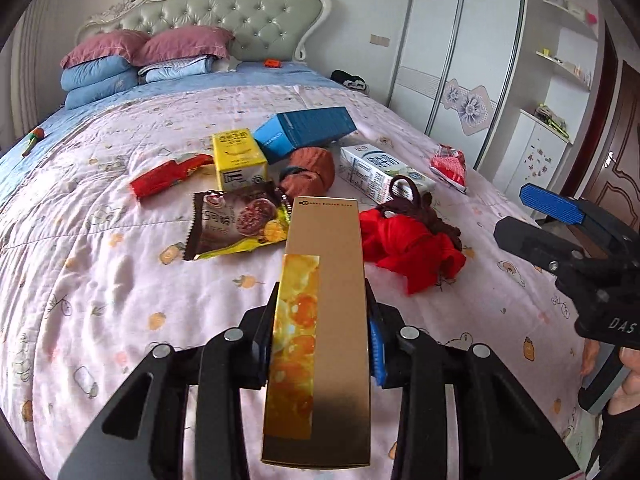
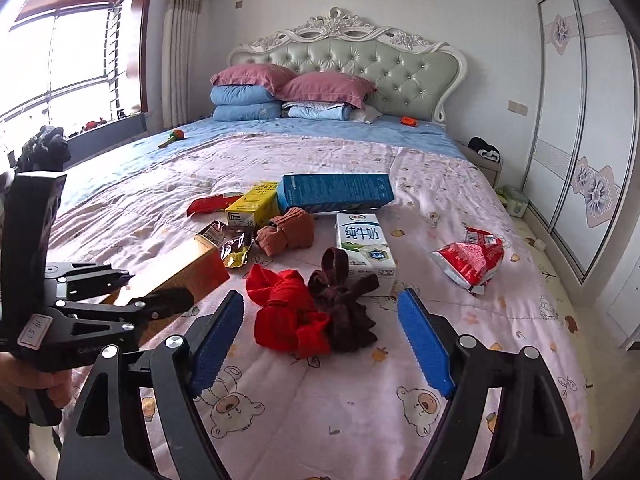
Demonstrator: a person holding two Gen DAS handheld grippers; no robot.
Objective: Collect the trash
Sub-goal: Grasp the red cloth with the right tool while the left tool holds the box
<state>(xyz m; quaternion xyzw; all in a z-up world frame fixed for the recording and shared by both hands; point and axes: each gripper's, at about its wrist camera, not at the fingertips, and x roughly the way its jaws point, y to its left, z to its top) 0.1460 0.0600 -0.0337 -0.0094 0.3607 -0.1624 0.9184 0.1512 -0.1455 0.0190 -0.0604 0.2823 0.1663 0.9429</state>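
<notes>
Left gripper (image 1: 320,336) clamps the gold box (image 1: 326,280) above the quilt (image 1: 120,280); right gripper (image 2: 320,340) gapes empty over red cloth (image 2: 288,316). Milk carton (image 2: 362,244), wrappers and cartons remain uncollected.

Gold box (image 1: 326,320) in left claw (image 1: 322,320) above littered bed (image 1: 120,280)

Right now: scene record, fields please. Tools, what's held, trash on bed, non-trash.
left tool: shut on gold box
right tool: open, nothing between pads, above red cloth
trash on bed: milk carton, blue box, yellow carton, brown wrapper, red wrapper, red-white bag
non-trash: red cloth, dark socks, orange socks
surface: pink quilt
</notes>
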